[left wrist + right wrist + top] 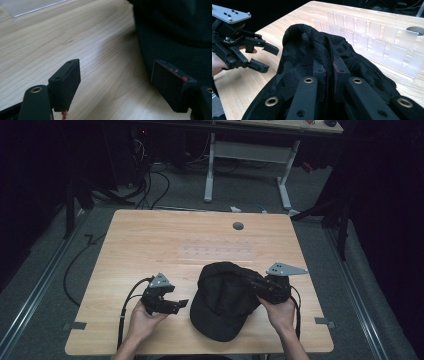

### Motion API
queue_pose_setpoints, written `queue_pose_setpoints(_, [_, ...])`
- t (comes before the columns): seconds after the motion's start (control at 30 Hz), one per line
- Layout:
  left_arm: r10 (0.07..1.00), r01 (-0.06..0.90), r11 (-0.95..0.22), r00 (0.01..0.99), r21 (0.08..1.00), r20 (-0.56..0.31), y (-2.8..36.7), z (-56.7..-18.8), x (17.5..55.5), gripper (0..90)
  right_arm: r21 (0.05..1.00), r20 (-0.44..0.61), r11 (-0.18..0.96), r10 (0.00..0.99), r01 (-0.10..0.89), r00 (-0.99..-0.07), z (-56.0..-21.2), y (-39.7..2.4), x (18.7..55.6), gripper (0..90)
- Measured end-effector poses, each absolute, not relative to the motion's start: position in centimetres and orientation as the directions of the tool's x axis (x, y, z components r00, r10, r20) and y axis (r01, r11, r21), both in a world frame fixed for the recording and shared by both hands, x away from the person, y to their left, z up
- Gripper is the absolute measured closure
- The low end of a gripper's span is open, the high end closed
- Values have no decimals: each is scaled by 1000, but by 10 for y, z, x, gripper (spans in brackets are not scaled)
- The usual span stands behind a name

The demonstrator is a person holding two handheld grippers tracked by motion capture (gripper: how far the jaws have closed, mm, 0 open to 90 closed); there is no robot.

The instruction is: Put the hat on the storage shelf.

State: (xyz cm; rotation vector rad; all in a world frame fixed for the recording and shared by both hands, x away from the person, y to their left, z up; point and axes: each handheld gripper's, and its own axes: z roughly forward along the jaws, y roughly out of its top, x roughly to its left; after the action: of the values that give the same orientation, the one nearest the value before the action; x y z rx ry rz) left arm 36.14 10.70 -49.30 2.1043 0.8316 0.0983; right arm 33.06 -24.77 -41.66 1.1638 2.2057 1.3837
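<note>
A black cap (224, 301) lies on the wooden table (145, 245), its brim toward the near edge. My right gripper (253, 283) comes in from the cap's right side and is shut on a fold of the crown; in the right gripper view the mesh fabric (299, 57) is pinched between its pads (329, 72). My left gripper (181, 304), held in a hand, sits just left of the cap with its jaws pointing at it. In the left gripper view it (117, 82) stands open over bare wood, with the cap's edge (180, 32) beside the right pad and apart from it.
A clear plastic rack (217, 251) with several upright tabs lies flat behind the cap, seen closer in the right gripper view (374, 40). A round grey grommet (238, 226) sits near the table's far edge. Cables trail on the floor at the left.
</note>
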Motion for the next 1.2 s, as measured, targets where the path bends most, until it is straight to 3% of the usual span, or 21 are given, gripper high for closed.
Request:
queue_pose_setpoints(0.8, [418, 499, -492, 854, 713, -309, 81, -486, 361, 234, 879, 158, 236, 674, 414, -721, -405, -237, 334, 833])
queue_pose_setpoints(1.2, [383, 501, -485, 859, 717, -341, 83, -483, 361, 334, 891, 153, 241, 640, 386, -753, -401, -230, 339, 833])
